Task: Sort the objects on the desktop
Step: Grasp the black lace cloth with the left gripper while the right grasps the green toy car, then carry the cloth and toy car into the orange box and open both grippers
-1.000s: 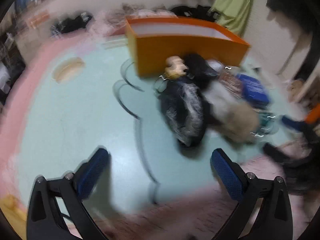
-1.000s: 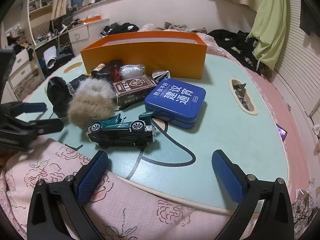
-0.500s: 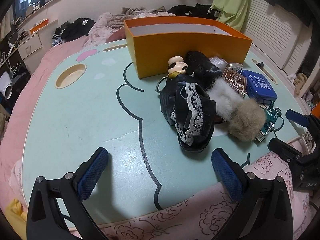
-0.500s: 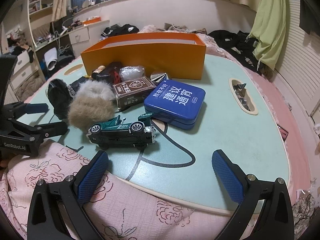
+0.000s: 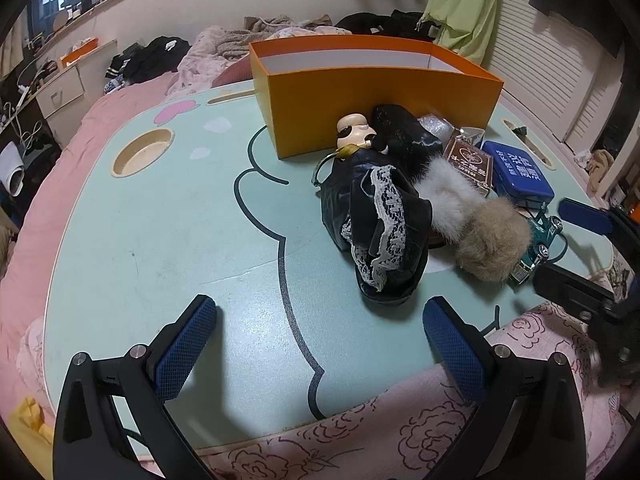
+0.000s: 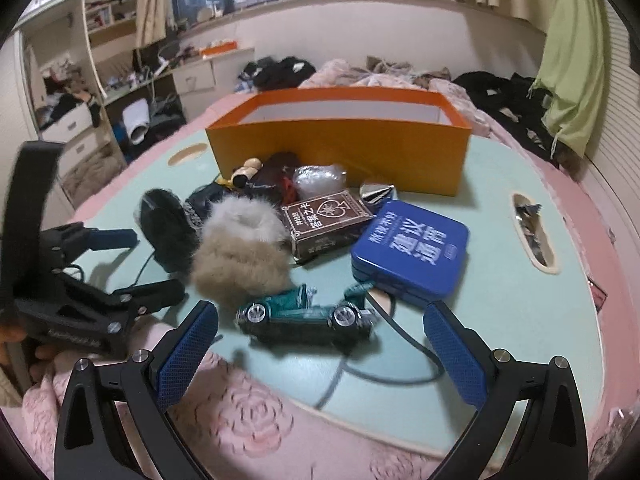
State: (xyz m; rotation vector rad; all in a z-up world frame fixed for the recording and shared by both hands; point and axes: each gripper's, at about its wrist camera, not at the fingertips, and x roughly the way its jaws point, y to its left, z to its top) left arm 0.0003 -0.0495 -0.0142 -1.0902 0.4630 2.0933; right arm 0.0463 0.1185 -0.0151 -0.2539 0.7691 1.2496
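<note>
Bedroom clutter all round; mint-green desk (image 5: 168,240) sits on a pink floral bedspread (image 6: 248,408), nothing sorted yet

- right hand-held gripper (image 6: 320,344): jaws wide apart, empty. Over the last second it has come forward and lower: the green toy car (image 6: 304,316) now lies just ahead of and between its fingertips, where before it was clearly further off. My read: lining up to take the car first
- left hand-held gripper (image 5: 320,336): jaws also spread, empty, hovering over bare desk at the near edge. View was motion-blurred a second ago and is sharp now, so it has settled
- just beyond the car: beige fur pompom (image 6: 240,268) touching a white one (image 6: 244,216), black lace-trimmed pouch (image 5: 376,224) to their left
- beyond the car on the other side: brown card box (image 6: 324,220) and blue tin (image 6: 412,248), the tin's corner just beside the car
- further back from the car: small skull figure (image 5: 354,132), clear wrapped bundle (image 6: 318,176), silver cone (image 6: 376,194), all hard against the orange box (image 6: 340,148)
- orange box is open-topped; what shows of the inside is bare

Car looks rigid and narrow, so a grip across its body should hold
</note>
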